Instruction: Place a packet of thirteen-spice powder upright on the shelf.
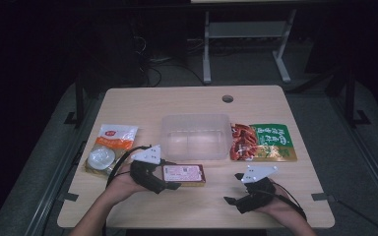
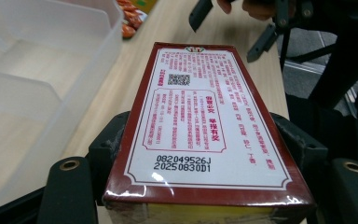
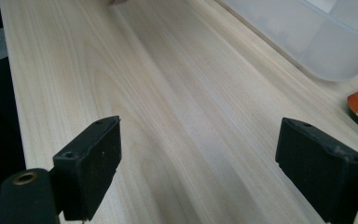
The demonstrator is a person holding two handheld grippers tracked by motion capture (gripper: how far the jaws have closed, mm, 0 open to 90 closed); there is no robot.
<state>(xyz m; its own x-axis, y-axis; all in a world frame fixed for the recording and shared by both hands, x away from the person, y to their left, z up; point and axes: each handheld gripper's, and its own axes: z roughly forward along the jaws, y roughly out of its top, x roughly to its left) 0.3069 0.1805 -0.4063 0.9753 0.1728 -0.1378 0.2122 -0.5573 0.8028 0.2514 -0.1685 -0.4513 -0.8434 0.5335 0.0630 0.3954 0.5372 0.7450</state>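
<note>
**Red-bordered box pinched between black jaws on a pale wood table**

The left gripper [image 1: 170,183] clamps a flat rectangular box [image 2: 200,121] between its two black jaws, one pad pressing each long side. The box is wrapped in glossy film, its white top panel framed in dark red and covered with fine red print, a small square code and a black stamped number; a yellow edge shows at the end nearest the camera. It lies flat, reaching straight out from the jaws over the table [image 1: 187,101], whose surface is light wood with a long straight grain and a round cable hole.

Just beyond and to one side of these jaws stands a clear plastic tub [image 1: 194,136], rectangular with rounded corners and frosted, translucent walls.

The right gripper [image 3: 200,172] hangs low over bare wood with its blocky matte jaws spread wide, nothing between them. Ahead of them and off to the right sits a corner of the same tub, and beside it a glossy red-and-green snack packet [image 1: 263,142] lies flat.

Outward of the left gripper, on the side away from the right one, a soft pouch [image 1: 110,147], orange and white with a clear window, rests on the table.
</note>
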